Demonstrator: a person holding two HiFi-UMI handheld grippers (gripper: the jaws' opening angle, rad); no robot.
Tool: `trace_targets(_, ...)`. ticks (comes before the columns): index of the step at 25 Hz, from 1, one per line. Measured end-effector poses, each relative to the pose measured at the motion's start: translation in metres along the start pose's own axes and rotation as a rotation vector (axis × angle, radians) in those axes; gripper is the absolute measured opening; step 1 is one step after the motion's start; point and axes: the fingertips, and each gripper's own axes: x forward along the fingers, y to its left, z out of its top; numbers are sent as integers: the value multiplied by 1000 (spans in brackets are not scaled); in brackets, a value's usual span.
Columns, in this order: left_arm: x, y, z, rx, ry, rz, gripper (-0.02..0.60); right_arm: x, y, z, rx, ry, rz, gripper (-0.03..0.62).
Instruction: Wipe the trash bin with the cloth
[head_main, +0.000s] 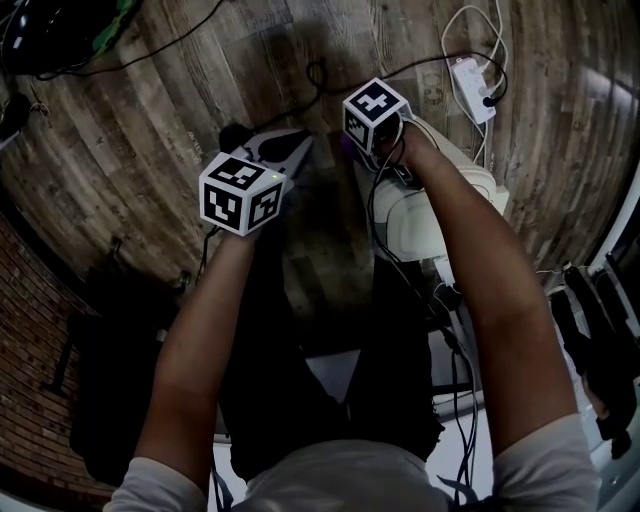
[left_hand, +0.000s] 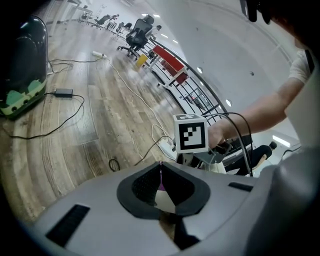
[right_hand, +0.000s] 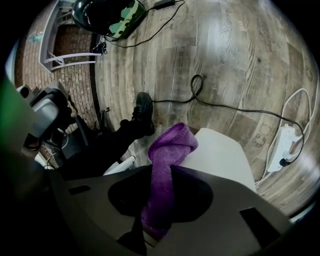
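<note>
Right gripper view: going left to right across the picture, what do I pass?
Black and green object → black shoe → purple cloth, clamped in the right gripper → white trash bin → white power strip.

Open office space, swivel chairs (left_hand: 138, 31), plank floor (left_hand: 65, 135), power strip (right_hand: 281, 142)

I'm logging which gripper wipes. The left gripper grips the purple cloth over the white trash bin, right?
Not the left. The right gripper is shut on the purple cloth over the white trash bin; the right gripper view shows it.
</note>
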Motion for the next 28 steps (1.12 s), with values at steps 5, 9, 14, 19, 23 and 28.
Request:
trace_targets(5, -12, 17, -2, -15, -8, 30, 9, 20, 64, 17, -41, -6, 176, 92)
trace_targets(9, -13, 24, -3, -15, -7, 49, 9, 9, 84, 33, -107, -63, 237, 92)
trace_targets(14, 2, 15, -8, 2, 19, 29, 9, -31, 31, 46, -130, -121, 121, 92)
trace_targets(19, 34, -7, -9, 46, 52, -21, 9, -65, -64, 29, -52, -125, -33, 92)
trace_targets(23, 63, -22, -10, 85, 92, -57, 9, -76, -143, -7, 13, -72, -155, 92)
trace_targets(28, 101, -34, -9, 122, 138, -87, 9, -70, -220, -52, 94, 11, -245, 92)
